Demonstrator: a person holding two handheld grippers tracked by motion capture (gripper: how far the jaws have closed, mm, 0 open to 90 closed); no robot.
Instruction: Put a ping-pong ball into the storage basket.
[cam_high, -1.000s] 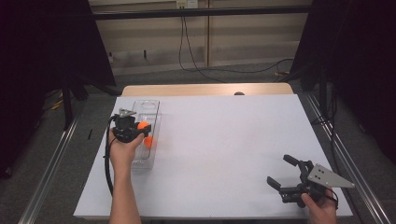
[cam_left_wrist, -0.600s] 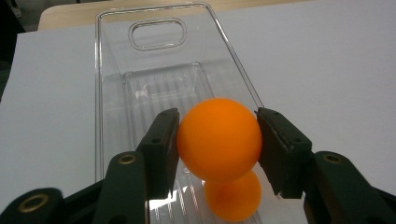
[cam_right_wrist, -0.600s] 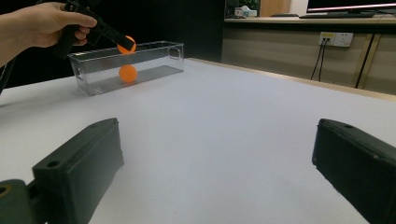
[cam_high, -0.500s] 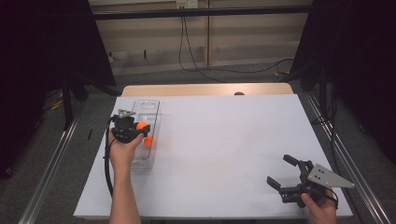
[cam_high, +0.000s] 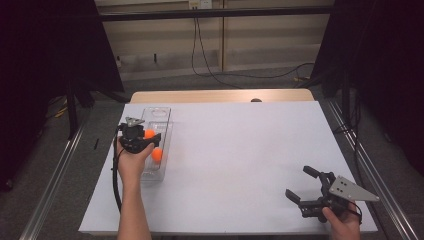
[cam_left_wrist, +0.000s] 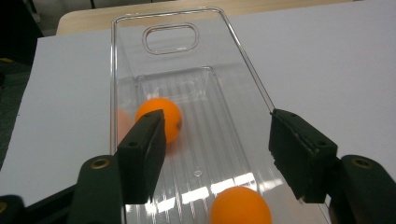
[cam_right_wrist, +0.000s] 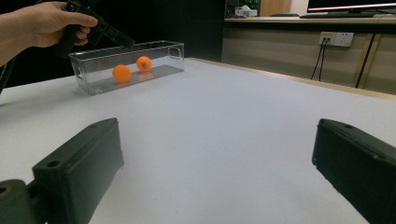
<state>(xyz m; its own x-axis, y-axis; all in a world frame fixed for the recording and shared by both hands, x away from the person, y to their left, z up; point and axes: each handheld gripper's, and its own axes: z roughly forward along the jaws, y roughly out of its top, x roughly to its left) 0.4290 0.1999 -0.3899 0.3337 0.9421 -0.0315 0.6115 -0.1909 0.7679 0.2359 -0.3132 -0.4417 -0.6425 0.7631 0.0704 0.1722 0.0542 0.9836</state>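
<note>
A clear plastic bin (cam_high: 162, 116) (cam_left_wrist: 187, 88) (cam_right_wrist: 93, 60) stands on the left side of the white table. Two orange balls lie in it: one farther back (cam_high: 149, 134) (cam_left_wrist: 163, 112) (cam_right_wrist: 144, 63), one nearer (cam_high: 157, 154) (cam_left_wrist: 240, 205) (cam_right_wrist: 121, 73). My left gripper (cam_high: 142, 141) (cam_left_wrist: 217, 154) hovers over the bin, open, with nothing between its jaws. My right gripper (cam_high: 302, 185) (cam_right_wrist: 219, 168) rests low near the table's front right corner, open and empty, facing the bin across the table.
The white table sheet (cam_high: 240, 150) stretches between the two grippers. A wooden strip (cam_high: 220, 96) runs along the far edge. Metal rails (cam_high: 370, 165) flank the table. Cables (cam_high: 210, 55) hang on the far wall.
</note>
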